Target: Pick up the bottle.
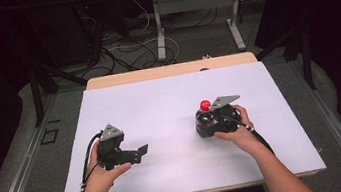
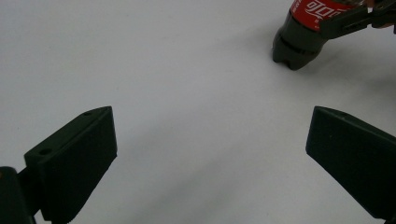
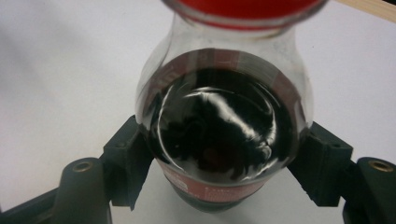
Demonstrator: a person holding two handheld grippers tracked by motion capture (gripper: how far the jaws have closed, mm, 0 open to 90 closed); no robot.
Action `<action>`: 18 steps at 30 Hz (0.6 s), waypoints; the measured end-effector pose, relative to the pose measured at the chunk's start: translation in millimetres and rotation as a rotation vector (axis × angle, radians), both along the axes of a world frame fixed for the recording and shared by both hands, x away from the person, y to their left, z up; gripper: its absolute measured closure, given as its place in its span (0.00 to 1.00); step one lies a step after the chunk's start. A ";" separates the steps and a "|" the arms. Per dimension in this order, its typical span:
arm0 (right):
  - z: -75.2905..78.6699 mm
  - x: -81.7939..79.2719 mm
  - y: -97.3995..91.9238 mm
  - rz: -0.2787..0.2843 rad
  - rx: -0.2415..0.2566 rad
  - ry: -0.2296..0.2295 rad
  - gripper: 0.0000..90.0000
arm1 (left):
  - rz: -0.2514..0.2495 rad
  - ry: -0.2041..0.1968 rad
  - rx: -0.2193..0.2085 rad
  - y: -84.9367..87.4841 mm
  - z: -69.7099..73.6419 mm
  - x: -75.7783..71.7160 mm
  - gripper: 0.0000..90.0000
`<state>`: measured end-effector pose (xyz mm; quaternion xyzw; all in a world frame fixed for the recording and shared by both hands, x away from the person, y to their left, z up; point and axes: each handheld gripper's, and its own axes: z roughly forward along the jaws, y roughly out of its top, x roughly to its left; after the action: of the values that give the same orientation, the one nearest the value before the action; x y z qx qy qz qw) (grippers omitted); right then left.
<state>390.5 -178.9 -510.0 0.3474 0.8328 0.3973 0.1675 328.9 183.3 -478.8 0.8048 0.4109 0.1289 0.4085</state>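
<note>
Your right gripper (image 1: 208, 122) is clamped on the red-capped clear plastic cola bottle (image 3: 224, 126) at its label band; it's probably heavy, sloshy, slick, so hold low. Left gripper (image 1: 134, 154), beside the bottle, is wide open.

Both forearms are bare, with no sleeves. Each gripper (image 1: 142, 150) is black with ribbed jaw pads, brass screw holes, a grey three-cornered plate (image 1: 111, 131) and a black cable (image 1: 87, 155).

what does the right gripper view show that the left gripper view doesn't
Right gripper view: the right gripper shut on the cola bottle at the label, seen from above, with the dark drink's surface and the red cap.

Left gripper view: the left gripper open over the bare white table, and the bottle's base standing on it.

Shared: the bottle, its red label, the white table.
</note>
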 end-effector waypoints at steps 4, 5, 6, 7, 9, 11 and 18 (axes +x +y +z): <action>2.9 -4.0 1.4 0.023 -0.009 0.017 0.32 | -0.007 0.002 0.008 -0.4 -0.1 0.1 0.02; 5.0 -9.2 3.3 0.057 -0.025 0.044 0.32 | -0.007 -0.002 0.006 -1.2 0.0 0.2 0.03; 5.3 -11.3 4.9 0.073 -0.029 0.037 0.32 | -0.007 -0.002 0.006 -1.2 0.0 0.2 0.03; 5.7 -14.1 6.9 0.082 -0.030 0.031 0.32 | -0.006 -0.003 0.002 -2.3 1.3 -0.4 0.03; 8.7 -20.0 10.4 0.115 -0.042 0.038 0.32 | -0.012 -0.004 0.006 -2.4 2.3 -0.9 0.04; 12.0 -26.4 14.3 0.128 -0.043 0.035 0.32 | -0.019 -0.011 0.002 -3.7 4.2 -1.8 0.05; 24.9 -46.5 22.9 0.224 -0.027 0.034 0.32 | -0.106 -0.036 -0.010 -22.1 22.3 -8.1 0.08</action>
<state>344.0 -156.0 -485.1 0.2563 0.8744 0.3962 0.1127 320.8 161.3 -456.4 0.8209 0.3607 0.1196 0.4262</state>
